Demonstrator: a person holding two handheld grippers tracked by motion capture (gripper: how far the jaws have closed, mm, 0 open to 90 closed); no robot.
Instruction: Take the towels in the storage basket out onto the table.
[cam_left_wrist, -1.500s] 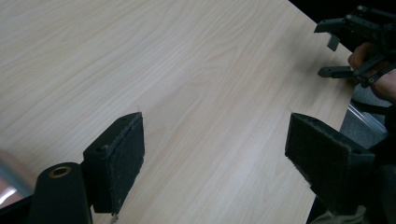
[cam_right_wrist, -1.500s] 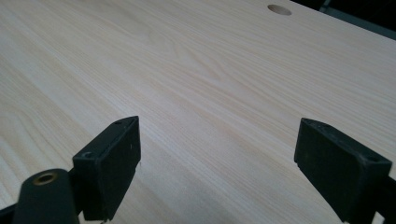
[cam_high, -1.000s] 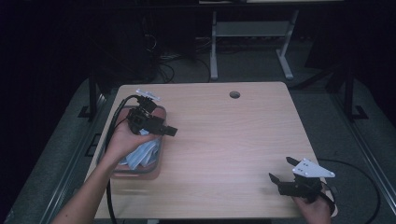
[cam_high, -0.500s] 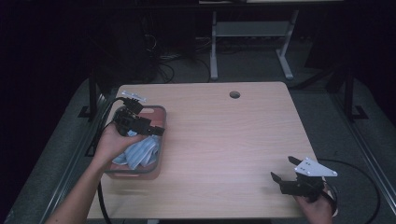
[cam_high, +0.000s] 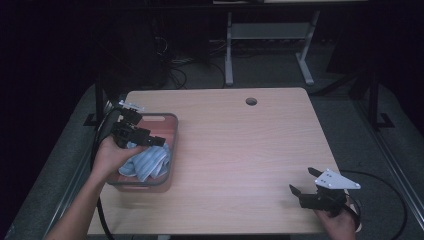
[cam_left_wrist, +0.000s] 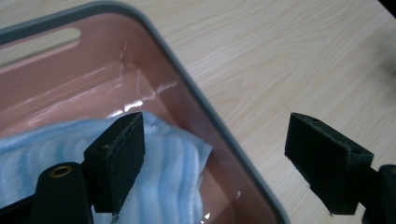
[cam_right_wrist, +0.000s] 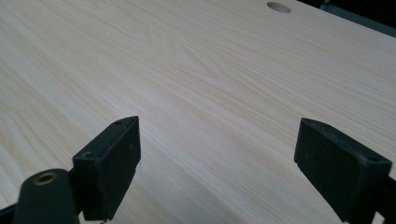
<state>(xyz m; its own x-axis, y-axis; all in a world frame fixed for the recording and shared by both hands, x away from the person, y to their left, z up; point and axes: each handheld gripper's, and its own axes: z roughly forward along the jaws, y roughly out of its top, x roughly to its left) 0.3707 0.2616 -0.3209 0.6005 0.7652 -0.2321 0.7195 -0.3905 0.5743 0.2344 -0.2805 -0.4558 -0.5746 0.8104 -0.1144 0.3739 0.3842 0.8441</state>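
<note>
Left gripper view reveals blue towel (cam_left_wrist: 177, 163) inside pink bin (cam_left_wrist: 187, 93)

The soft folded cloth (cam_high: 146, 162) is light blue with paler ribbed stripes. It lies in a translucent pink plastic bin with a grey rim (cam_high: 170, 118). The wooden table (cam_high: 250, 150) shows pale beige grain; both grippers' jaws are black.

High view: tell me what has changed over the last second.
The left claw has drawn back toward the table's left edge over the bin; it hangs open above the blue towel, which lies in the bin. The right claw has stayed open at the table's near right corner, and the bin has not moved.
</note>
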